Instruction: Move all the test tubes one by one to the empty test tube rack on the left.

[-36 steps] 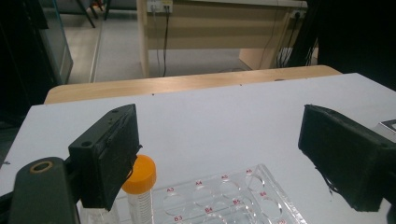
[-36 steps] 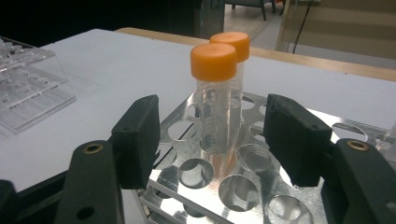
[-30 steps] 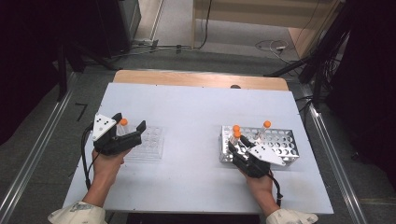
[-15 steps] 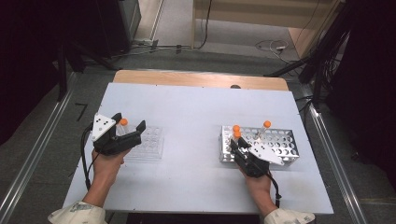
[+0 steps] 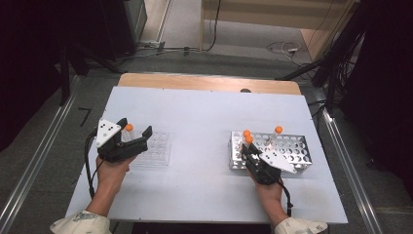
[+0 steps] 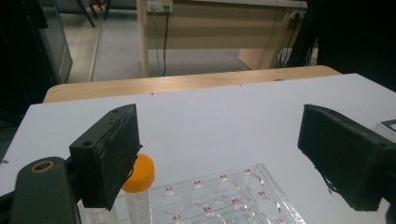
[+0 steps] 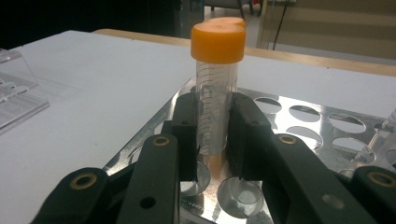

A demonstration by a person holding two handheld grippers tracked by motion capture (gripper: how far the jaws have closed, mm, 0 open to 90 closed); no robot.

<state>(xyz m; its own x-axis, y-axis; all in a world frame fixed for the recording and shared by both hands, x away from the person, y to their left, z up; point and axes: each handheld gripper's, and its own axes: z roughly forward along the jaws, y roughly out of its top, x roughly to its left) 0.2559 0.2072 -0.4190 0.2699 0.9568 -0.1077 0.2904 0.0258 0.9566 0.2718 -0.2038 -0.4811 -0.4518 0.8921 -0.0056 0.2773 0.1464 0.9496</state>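
Observation:
An orange-capped clear tube (image 7: 217,70) stands upright in a hole of the metal rack (image 7: 317,121). My right gripper (image 7: 215,135) is shut on its lower body; its jaws have just been closing onto it. In the high view this tube (image 5: 249,139) is at the rack's (image 5: 292,148) near left corner, with the right gripper (image 5: 247,147) just below it. My left gripper (image 6: 224,149) hangs open over the clear plastic rack (image 6: 233,196). An orange-capped tube (image 6: 139,186) stands in that rack, beside the left jaw, apart from the right one.
Two more orange-capped tubes (image 5: 246,132) (image 5: 278,129) stand in the metal rack. The clear rack (image 5: 156,151) lies at the table's left, the white tabletop (image 5: 204,117) spreads between both racks, and a wooden edge (image 5: 209,83) runs along the far side.
The right gripper's jaws have drawn in on the tube at the metal rack's corner. Both hands and both racks stay where they were.

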